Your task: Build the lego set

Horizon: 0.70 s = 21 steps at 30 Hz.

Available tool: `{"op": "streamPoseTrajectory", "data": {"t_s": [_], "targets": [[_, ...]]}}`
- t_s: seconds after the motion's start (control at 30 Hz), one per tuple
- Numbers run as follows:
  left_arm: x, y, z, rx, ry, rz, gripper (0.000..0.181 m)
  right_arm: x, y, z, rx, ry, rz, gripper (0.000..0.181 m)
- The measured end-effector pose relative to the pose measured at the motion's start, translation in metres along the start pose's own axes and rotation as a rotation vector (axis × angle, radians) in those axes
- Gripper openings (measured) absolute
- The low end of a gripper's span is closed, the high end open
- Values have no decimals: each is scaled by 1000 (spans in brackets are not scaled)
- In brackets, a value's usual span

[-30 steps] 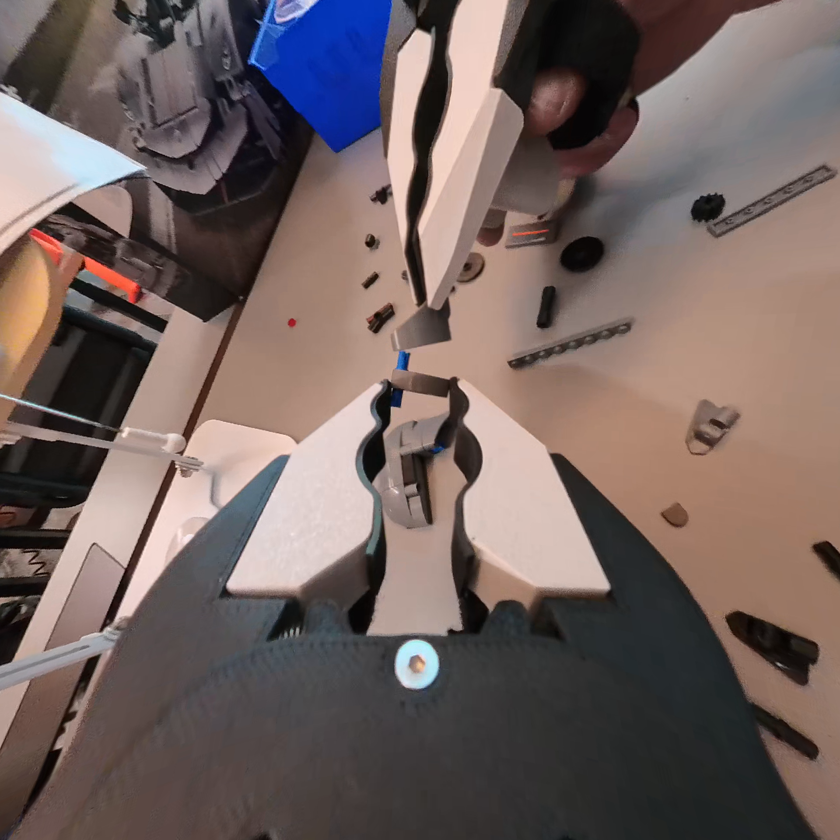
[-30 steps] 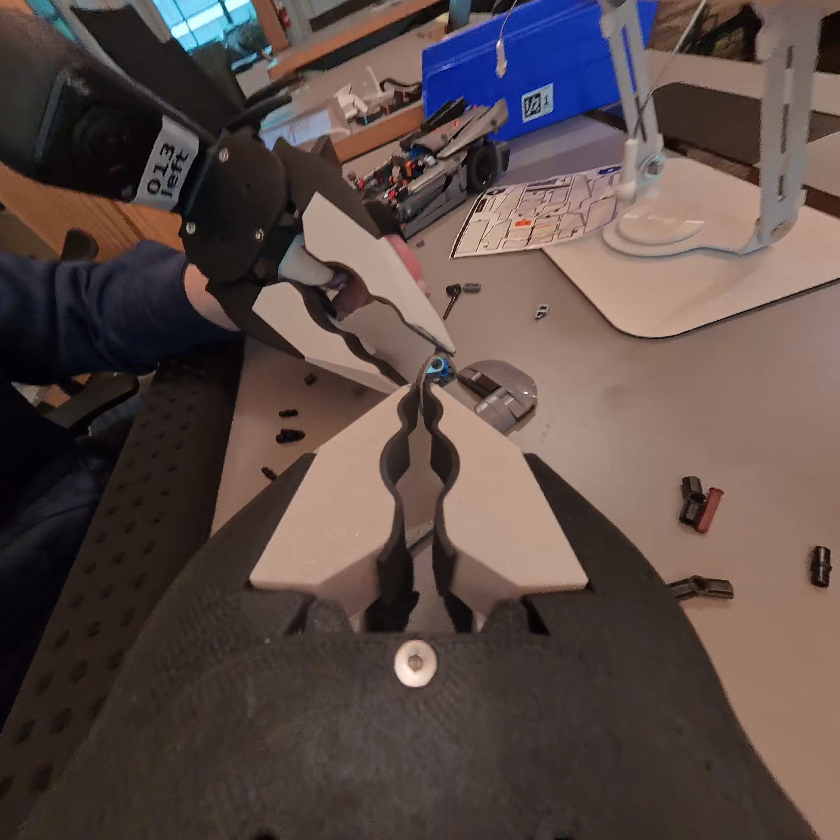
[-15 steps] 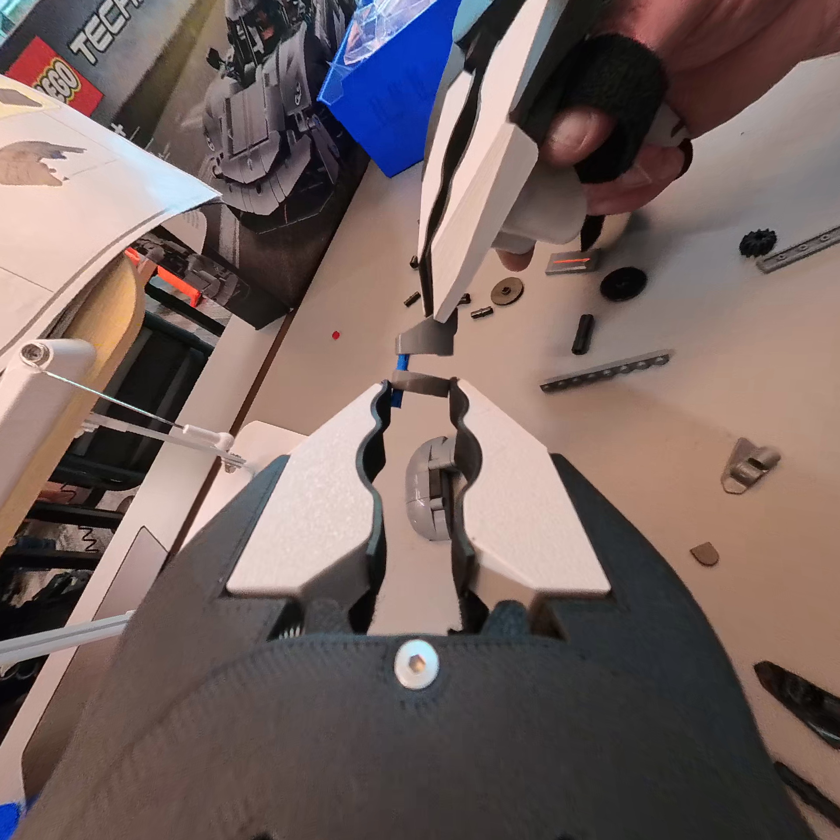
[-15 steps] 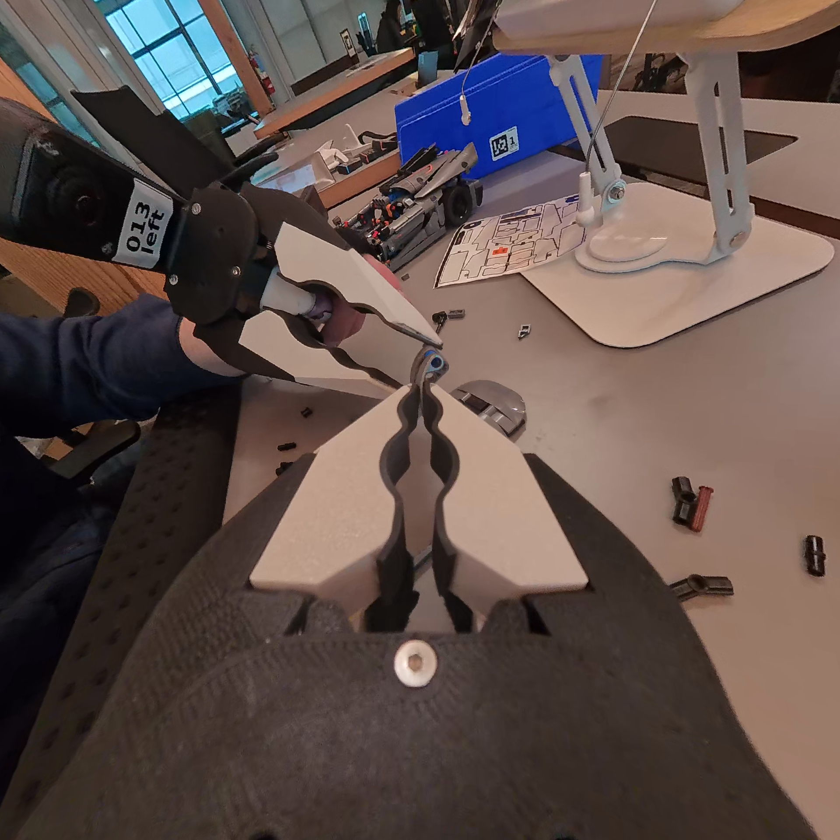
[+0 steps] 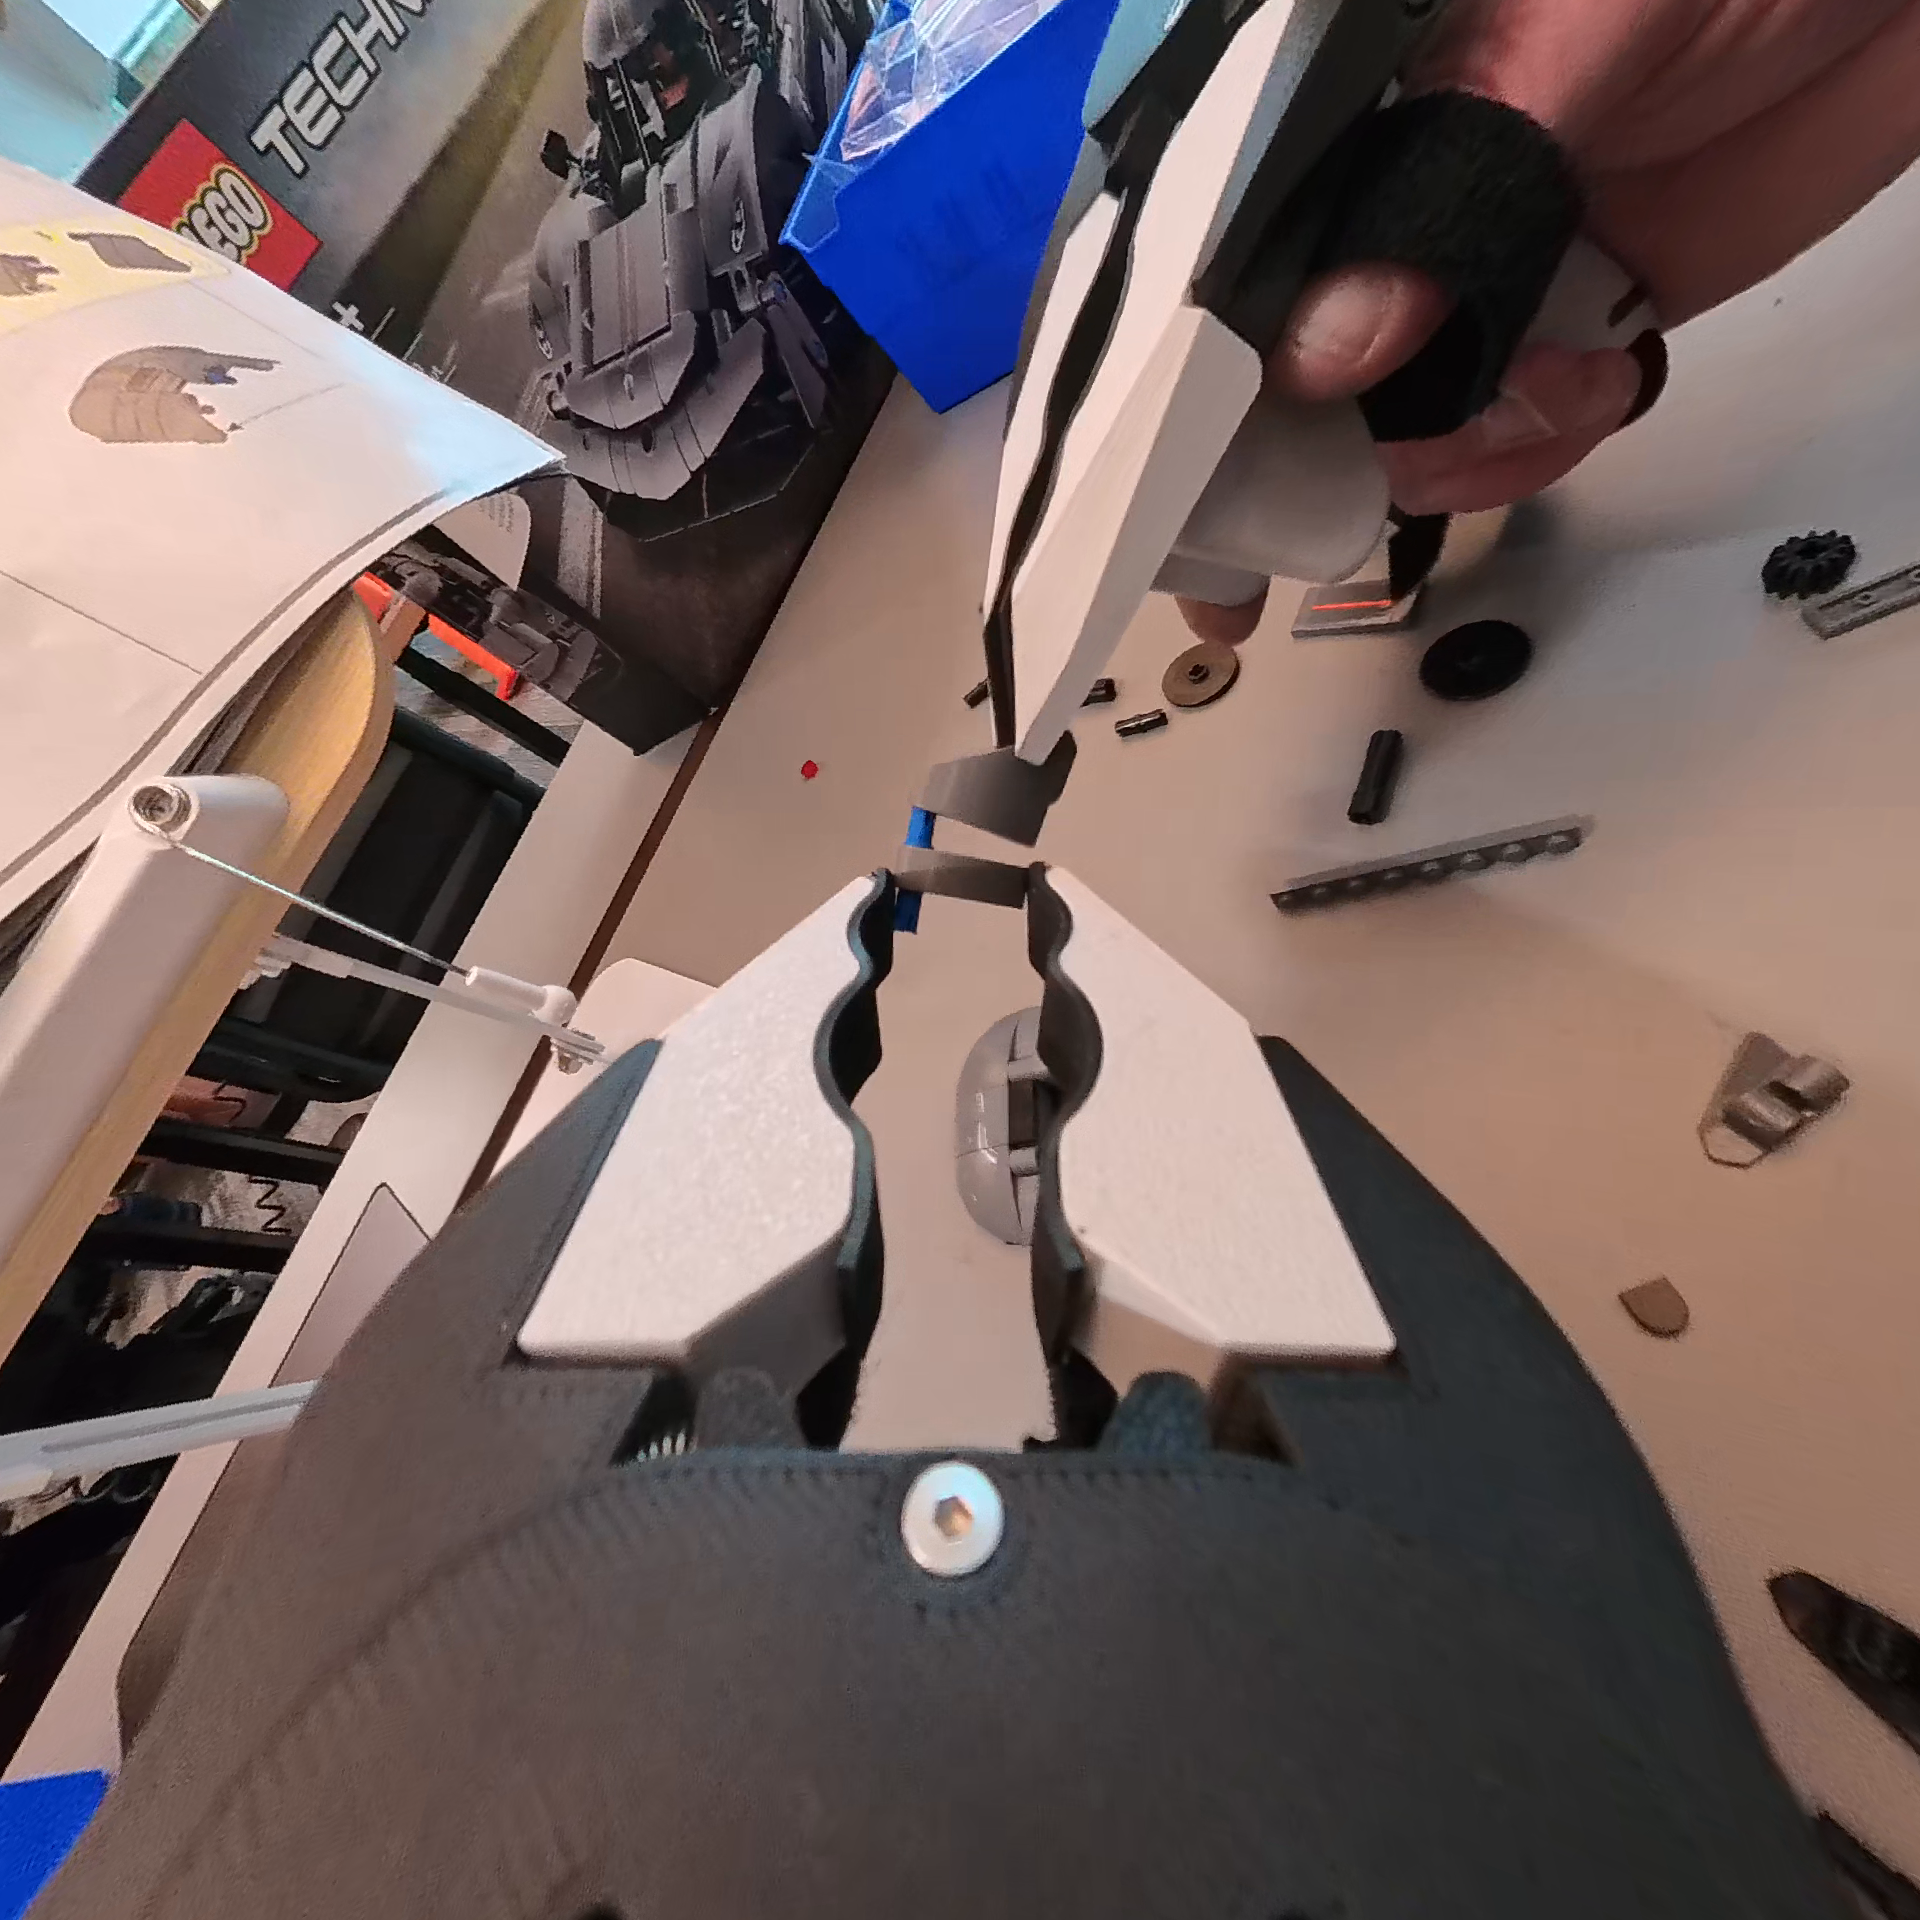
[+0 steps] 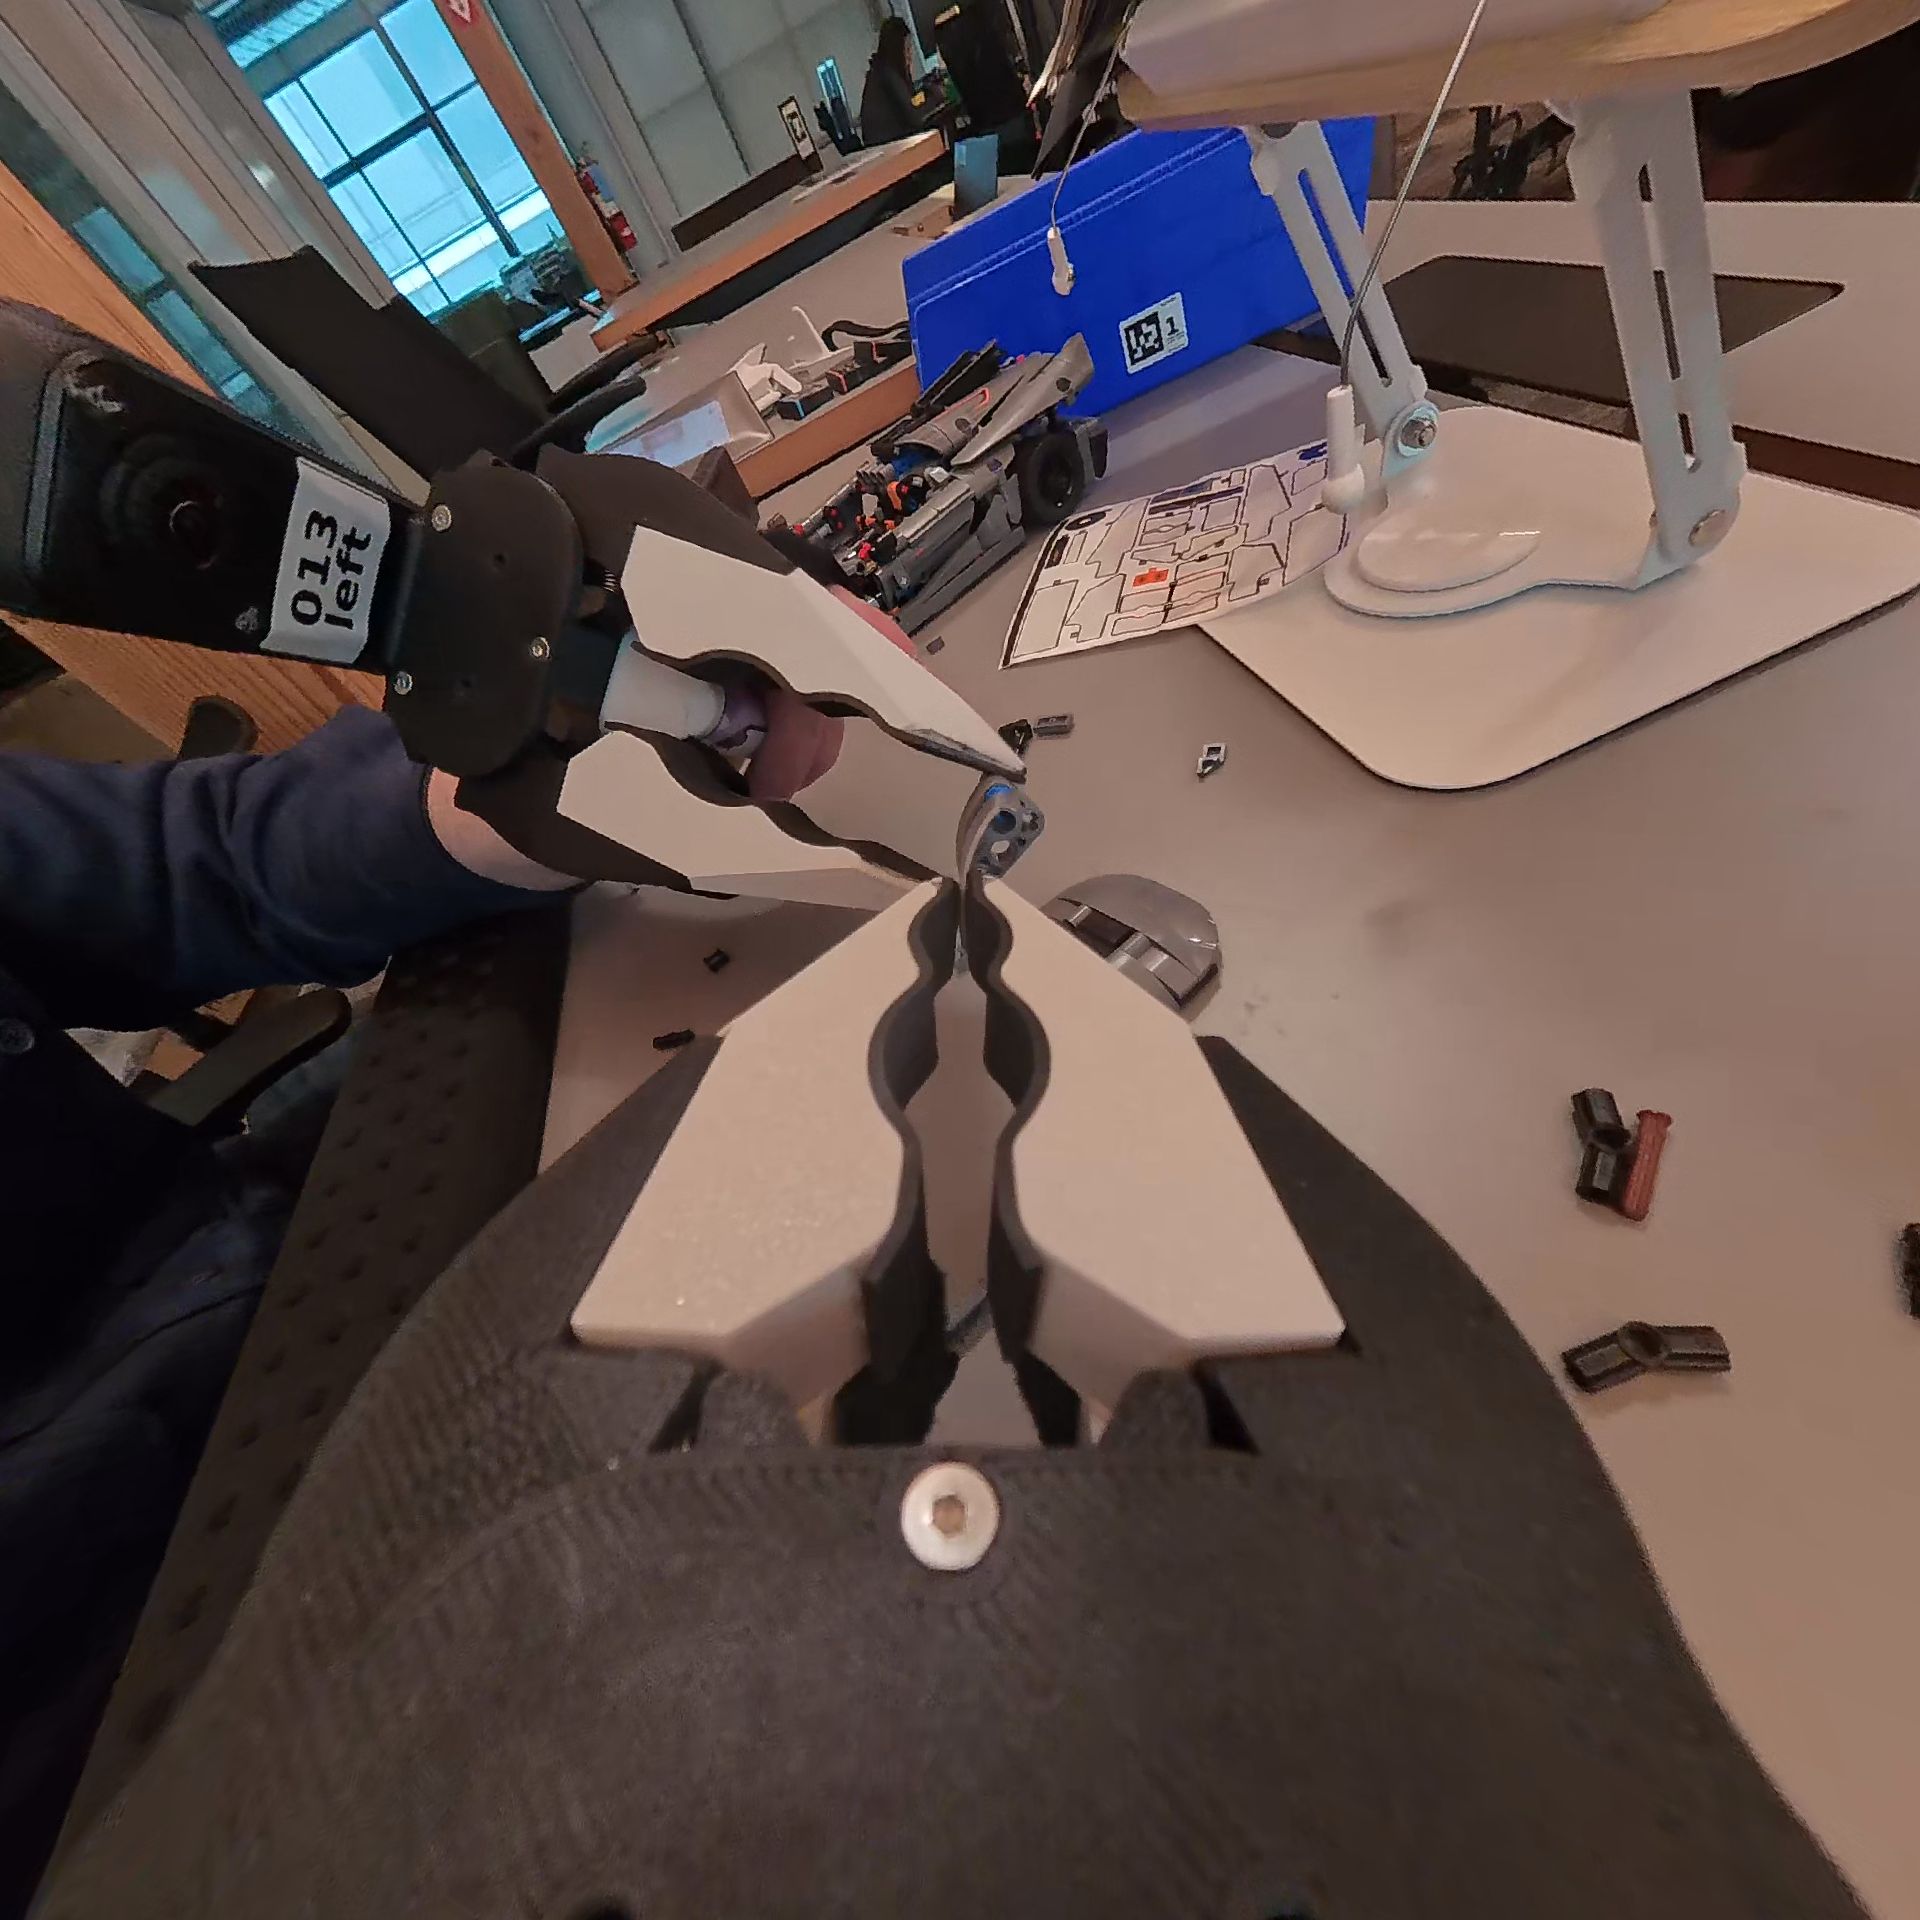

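Note:
In the left wrist view my left gripper (image 5: 961,885) is shut on a small grey Lego piece (image 5: 966,879) with a blue pin (image 5: 915,844) at its left end. My right gripper (image 5: 1023,746) comes down from above, shut on a grey panel piece (image 5: 987,802) just above it. The pin bridges the two pieces. In the right wrist view my right gripper (image 6: 961,899) grips its thin piece edge-on, and the left gripper (image 6: 977,826) holds the grey holed piece (image 6: 1006,826) against it, above the table.
A grey curved sub-assembly (image 5: 987,1122) lies on the table under the grippers. Loose beams (image 5: 1434,862), black pins and gears are scattered to the right. The part-built car (image 6: 966,468), blue bin (image 6: 1122,270), sticker sheet (image 6: 1174,561) and white stand base (image 6: 1558,644) are behind. The grippers are tip to tip, or close to it.
Both grippers have risen and tilted together, still gripping their pieces tip to tip. The grey sub-assembly on the table now shows farther right, behind my left gripper's right finger.

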<state>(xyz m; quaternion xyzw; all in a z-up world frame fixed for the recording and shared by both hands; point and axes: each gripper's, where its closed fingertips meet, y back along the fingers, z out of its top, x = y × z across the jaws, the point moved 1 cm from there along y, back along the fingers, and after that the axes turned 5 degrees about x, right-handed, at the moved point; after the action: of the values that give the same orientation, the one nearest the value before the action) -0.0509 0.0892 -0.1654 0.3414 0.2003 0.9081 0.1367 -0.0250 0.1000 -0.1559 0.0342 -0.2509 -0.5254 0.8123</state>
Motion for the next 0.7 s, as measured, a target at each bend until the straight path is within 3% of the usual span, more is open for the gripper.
{"op": "streamPoseTrajectory", "data": {"t_s": [0.37, 0.7], "targets": [[2, 0, 3, -1, -49, 52, 23, 1, -1, 0, -3, -10, 6, 0], [-6, -5, -4, 24, -28, -27, 23, -4, -1, -9, 60, 10, -23, 0]]}}
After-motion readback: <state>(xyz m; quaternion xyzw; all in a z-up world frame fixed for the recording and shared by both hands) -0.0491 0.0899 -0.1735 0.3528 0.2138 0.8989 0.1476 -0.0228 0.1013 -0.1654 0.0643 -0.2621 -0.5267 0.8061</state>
